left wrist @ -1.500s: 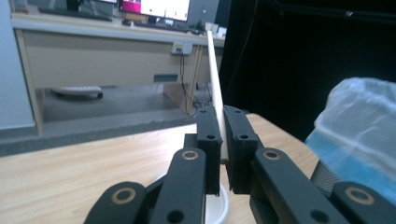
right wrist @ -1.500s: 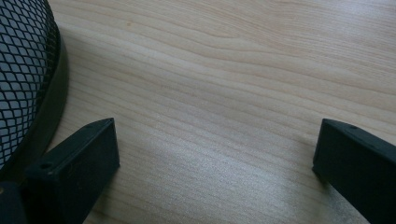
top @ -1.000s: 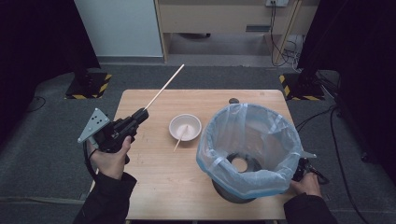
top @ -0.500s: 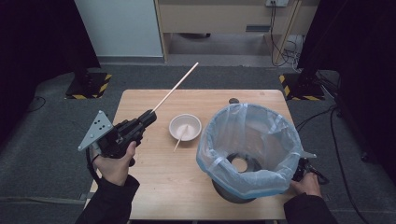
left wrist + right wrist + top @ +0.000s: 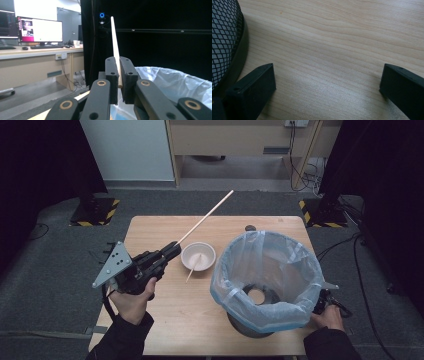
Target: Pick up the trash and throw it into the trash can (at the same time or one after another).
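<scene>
- The surface [image 5: 170, 320] carries a big bin [image 5: 267, 280] with a thin blue bag in it, a small bowl [image 5: 198, 256] and a short stick [image 5: 193, 269] leaning in the bowl.
- The left claw [image 5: 172, 249] is pinched tight on a long stick [image 5: 205, 217], which points up and away over the far edge.
- I think the long stick goes in the bin next, so swing it slowly and tip its end down into the bag.
- Keep the pinch tight until the stick is over the bag.
- The right claw [image 5: 327, 82] is wide, holds nothing, and rests low by the bin's mesh foot [image 5: 224, 37].
</scene>
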### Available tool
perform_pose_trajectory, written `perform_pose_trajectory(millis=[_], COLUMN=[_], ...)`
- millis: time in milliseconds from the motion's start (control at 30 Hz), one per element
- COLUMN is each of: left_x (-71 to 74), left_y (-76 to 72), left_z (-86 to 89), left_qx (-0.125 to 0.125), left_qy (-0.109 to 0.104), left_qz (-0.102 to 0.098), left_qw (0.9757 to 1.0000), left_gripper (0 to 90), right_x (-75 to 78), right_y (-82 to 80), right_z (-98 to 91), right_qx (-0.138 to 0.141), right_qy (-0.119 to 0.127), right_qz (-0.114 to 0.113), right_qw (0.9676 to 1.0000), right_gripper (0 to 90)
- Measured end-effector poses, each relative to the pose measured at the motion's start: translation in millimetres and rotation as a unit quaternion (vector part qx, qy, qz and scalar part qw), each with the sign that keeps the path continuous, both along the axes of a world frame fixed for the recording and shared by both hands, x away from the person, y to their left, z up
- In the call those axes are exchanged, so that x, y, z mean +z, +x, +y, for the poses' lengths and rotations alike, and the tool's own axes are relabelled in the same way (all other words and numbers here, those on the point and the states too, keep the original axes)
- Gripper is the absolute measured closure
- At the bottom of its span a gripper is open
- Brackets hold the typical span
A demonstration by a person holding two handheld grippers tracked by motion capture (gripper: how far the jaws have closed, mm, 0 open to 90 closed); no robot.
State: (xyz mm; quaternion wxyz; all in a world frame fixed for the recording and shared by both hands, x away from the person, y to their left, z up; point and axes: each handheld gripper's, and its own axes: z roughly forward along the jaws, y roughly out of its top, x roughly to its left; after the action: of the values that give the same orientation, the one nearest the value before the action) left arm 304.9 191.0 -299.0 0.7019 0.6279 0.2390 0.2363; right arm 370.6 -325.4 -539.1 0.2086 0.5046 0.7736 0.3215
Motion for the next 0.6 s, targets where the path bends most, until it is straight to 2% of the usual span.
perform_pose_trajectory(millis=[167,500,600], left_x=[2.5,2.3,0.6], left_y=[-1.5,0.3,1.8], left_z=[-17.4,-41.8,-53.0], left_qx=[-0.029,-0.061,-0.075], left_qy=[0.007,0.009,0.015], left_qz=[-0.004,0.000,0.004], left_qw=[0.9995,0.9981,0.9971], left_gripper=[85.5,85.5,85.5], right_x=[0.0,0.0,0.0], right_y=[0.0,0.0,0.0], right_z=[0.0,0.0,0.0], right_qx=[0.000,0.000,0.000], right_qy=[0.000,0.000,0.000], right_qz=[0.000,0.000,0.000], right_qw=[1.0000,1.0000,1.0000], right_gripper=[0.5,0.5,0.5])
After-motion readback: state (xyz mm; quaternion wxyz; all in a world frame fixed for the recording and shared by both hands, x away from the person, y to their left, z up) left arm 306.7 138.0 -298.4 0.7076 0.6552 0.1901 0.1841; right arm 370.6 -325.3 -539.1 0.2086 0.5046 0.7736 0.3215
